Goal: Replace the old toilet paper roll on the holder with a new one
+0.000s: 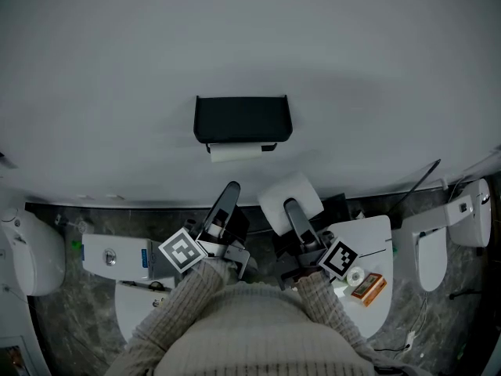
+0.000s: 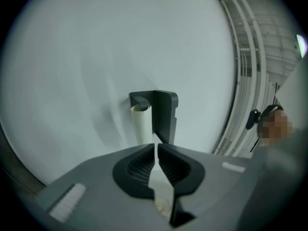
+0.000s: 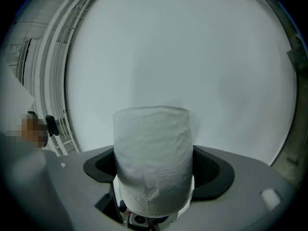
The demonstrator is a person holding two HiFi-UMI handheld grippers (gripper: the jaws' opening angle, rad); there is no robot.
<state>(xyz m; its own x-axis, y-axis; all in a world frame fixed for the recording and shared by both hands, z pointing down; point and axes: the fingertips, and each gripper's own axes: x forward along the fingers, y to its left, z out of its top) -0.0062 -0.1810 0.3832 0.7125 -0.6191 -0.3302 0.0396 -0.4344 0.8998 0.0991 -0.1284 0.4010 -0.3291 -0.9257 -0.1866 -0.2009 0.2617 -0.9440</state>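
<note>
A soft, embossed white cylindrical roll [image 3: 153, 148] is clamped in the right gripper [image 3: 156, 171]; the left gripper [image 2: 156, 147], ribbed and black inside, is held fully closed.

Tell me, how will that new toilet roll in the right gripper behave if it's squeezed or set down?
The new roll looks soft and embossed, so it's probably light and would dent under the fingers. Its round shape would likely roll on its side.
</note>
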